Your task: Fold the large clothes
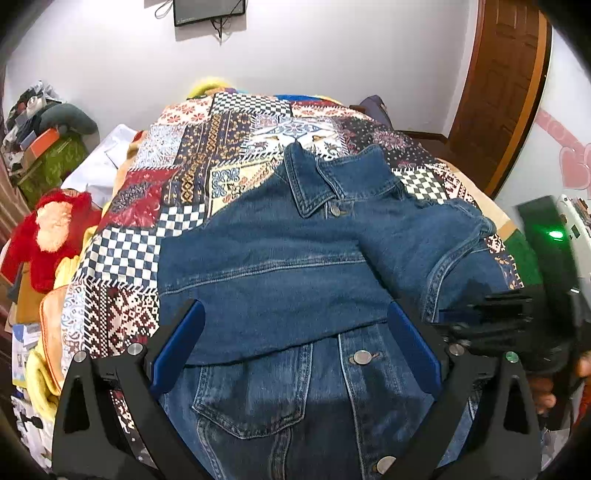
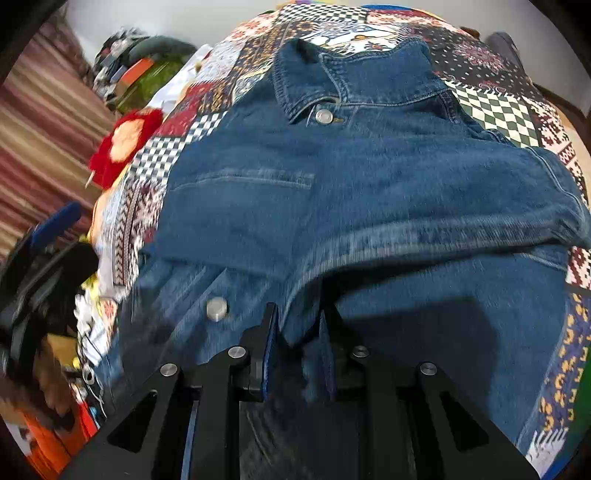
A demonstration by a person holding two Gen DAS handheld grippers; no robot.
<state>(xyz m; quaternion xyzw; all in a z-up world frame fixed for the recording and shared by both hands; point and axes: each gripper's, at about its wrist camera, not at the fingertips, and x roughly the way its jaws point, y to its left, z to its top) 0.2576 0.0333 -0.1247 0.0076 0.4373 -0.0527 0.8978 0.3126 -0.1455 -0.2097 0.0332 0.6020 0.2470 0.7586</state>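
A blue denim jacket [image 1: 288, 266] lies front up on a patchwork bedspread [image 1: 207, 155], collar at the far end, both sleeves folded across the chest. My left gripper [image 1: 295, 332] is open and empty above the jacket's lower front, its blue pads wide apart. My right gripper [image 2: 297, 325] is shut on a fold of the jacket's sleeve [image 2: 406, 236], near its cuff, over the lower front. The jacket [image 2: 332, 177] fills the right wrist view. The right gripper also shows in the left wrist view [image 1: 509, 317] at the right edge.
A red plush toy [image 1: 55, 232] and piled clutter [image 1: 40, 140] lie left of the bed. A white cloth [image 1: 103, 162] lies at the bed's left edge. A wooden door [image 1: 506, 92] stands at the far right. A dark screen [image 1: 208, 11] hangs on the wall.
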